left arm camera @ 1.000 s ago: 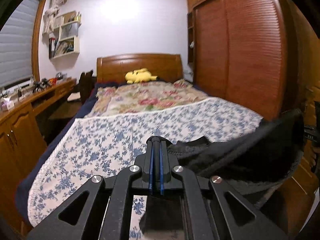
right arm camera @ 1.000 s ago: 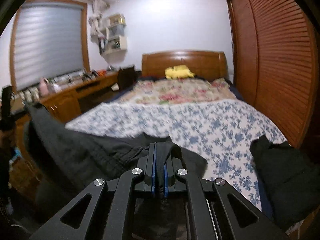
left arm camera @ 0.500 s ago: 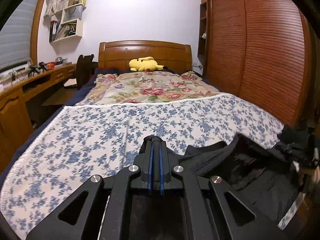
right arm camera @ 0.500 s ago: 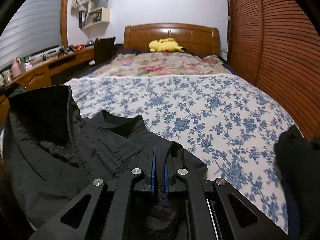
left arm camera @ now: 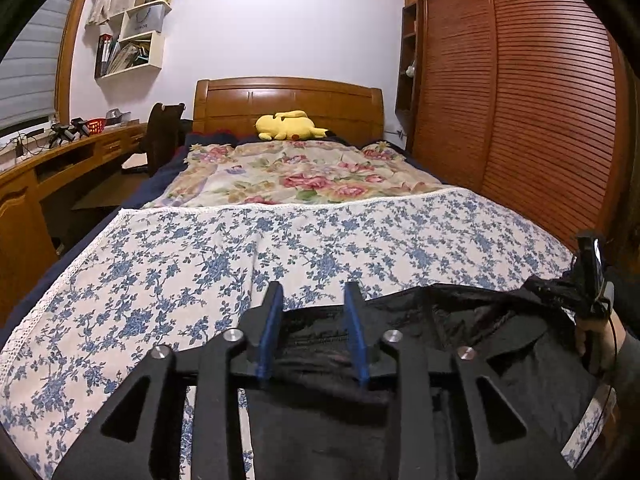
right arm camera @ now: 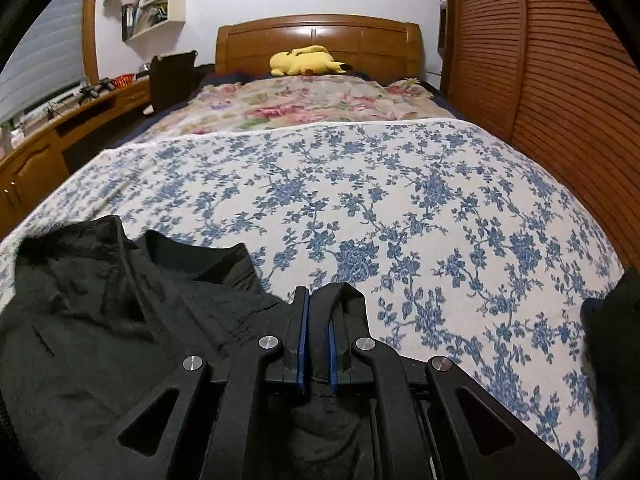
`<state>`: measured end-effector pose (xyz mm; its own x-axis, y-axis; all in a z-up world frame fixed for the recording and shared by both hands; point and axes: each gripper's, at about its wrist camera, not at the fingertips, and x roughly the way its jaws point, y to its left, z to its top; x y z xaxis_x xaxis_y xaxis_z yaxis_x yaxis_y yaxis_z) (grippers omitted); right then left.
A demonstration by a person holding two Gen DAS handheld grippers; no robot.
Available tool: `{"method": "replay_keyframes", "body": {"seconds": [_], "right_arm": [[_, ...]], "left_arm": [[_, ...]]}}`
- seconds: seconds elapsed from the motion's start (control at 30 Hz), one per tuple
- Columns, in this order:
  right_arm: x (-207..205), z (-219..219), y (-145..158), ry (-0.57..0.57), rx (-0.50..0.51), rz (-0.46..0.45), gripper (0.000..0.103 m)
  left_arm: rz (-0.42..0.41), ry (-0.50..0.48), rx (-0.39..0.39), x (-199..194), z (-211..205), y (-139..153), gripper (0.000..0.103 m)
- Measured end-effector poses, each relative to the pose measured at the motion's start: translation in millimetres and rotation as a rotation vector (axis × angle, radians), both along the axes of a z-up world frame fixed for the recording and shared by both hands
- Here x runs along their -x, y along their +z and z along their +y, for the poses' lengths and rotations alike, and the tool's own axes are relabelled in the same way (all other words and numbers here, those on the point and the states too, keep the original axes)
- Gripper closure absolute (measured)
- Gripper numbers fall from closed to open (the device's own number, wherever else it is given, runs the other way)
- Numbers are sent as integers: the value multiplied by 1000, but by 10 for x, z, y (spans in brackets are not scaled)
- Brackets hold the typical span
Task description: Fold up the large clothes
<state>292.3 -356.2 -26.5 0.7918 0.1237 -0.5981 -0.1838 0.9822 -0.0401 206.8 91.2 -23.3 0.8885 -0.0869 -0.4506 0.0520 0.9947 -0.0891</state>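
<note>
A black jacket (left arm camera: pixel 480 344) lies spread on the near end of the bed, on a blue-flowered sheet (left arm camera: pixel 280 248). My left gripper (left arm camera: pixel 312 300) is open, its blue pads apart over the jacket's near hem, holding nothing. My right gripper (right arm camera: pixel 318 312) is shut on a fold of the jacket (right arm camera: pixel 120 312), with black cloth pinched between the pads. The right gripper also shows in the left wrist view (left arm camera: pixel 592 276), at the jacket's right end.
A rose-patterned quilt (left arm camera: pixel 296 172) covers the far half of the bed, with a yellow plush toy (left arm camera: pixel 288 126) at the headboard. A wooden desk (left arm camera: pixel 48 160) and chair run along the left. A slatted wardrobe (left arm camera: pixel 540 100) stands right. Another dark garment (right arm camera: pixel 612 320) lies at the bed's right edge.
Both grippers came down and laid the jacket onto the bed. My left gripper opened and let go of the cloth. My right gripper stays shut on it.
</note>
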Motion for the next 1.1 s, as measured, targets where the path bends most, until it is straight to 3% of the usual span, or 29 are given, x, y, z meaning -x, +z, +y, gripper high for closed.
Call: {"method": "replay_keyframes", "body": {"seconds": [0.17,0.33,0.43,0.53,0.6,0.73,1.1], "right_arm": [[-156,95,0,-36,36,7,97],[-356,123,14,-59,-2,62,96],[-363,196,55,-52,26,77,90],[-299,219,143,-30,31,93,71],[-254,195,208,-24,25,98,45],[-149,256,360,-30,92,56,41],[219,1364,373,316,34,85,41]], "left_arm": [[28,-42,-1,-19,-9,-44,68],[37,-79,-4,22,-47,-72,59],[42,-91,-7,38,-61,-83,56],[43,-94,0,52,-43,-92,45],[43,-97,10,64,-22,-90,45],[39,-93,15,113,23,-80,45],[43,-32,22,174,287,-133,44]]}}
